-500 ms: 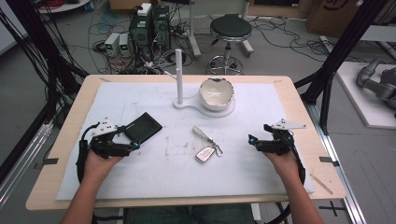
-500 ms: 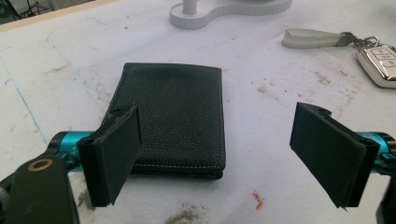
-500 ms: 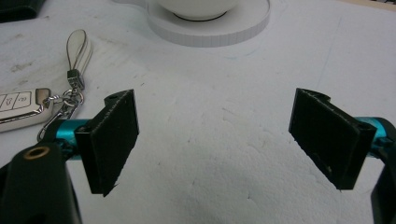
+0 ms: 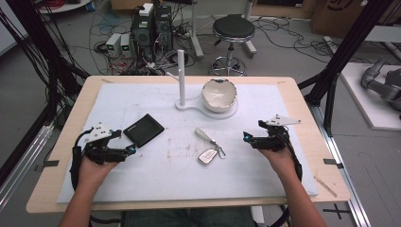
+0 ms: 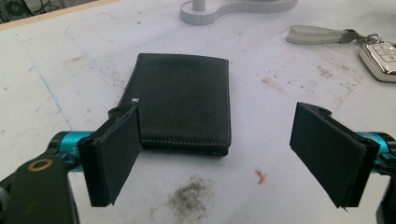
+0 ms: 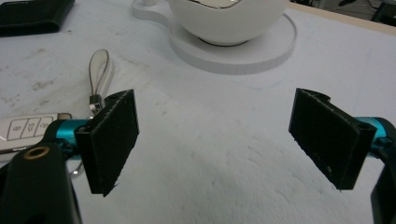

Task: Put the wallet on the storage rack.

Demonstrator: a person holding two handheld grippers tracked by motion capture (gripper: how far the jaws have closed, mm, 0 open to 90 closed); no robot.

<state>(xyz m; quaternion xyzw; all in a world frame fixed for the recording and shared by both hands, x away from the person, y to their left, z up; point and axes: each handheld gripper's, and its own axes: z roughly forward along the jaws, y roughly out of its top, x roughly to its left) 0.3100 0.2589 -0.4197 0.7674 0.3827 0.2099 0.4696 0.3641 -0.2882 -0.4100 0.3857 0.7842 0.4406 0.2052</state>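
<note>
Left gripper [image 4: 131,150]: jaws spread wide, holding nothing. It rests low over the mat [image 4: 156,189] at the table's 8 o'clock, tips aimed at the wallet [image 4: 143,129]. In the left gripper view the wallet [image 5: 181,101] lies flat just ahead of the pads [image 5: 114,154], its near edge level with the left pad; contact cannot be confirmed.

Right gripper [image 4: 247,137]: jaws equally wide, empty, touching nothing. It sits at 4 o'clock, pointing toward the key fob [image 4: 207,156]. In the right gripper view the fob [image 6: 28,131] and its strap [image 6: 100,70] lie at 9 o'clock of the jaws, outside the gap.

Farther off, at 12 o'clock, stand the bowl [image 4: 219,93] and the post [image 4: 181,78] on one white base [image 4: 189,106].

Probable faults:
- The wallet is thin and flat. Pads closing above it would slip over the leather; closing on one corner would likely spin it.
- A low approach may push the wallet away along the mat instead of straddling it.
- The right gripper, advancing straight, would probably miss the fob or snag the ring and drag it.
</note>
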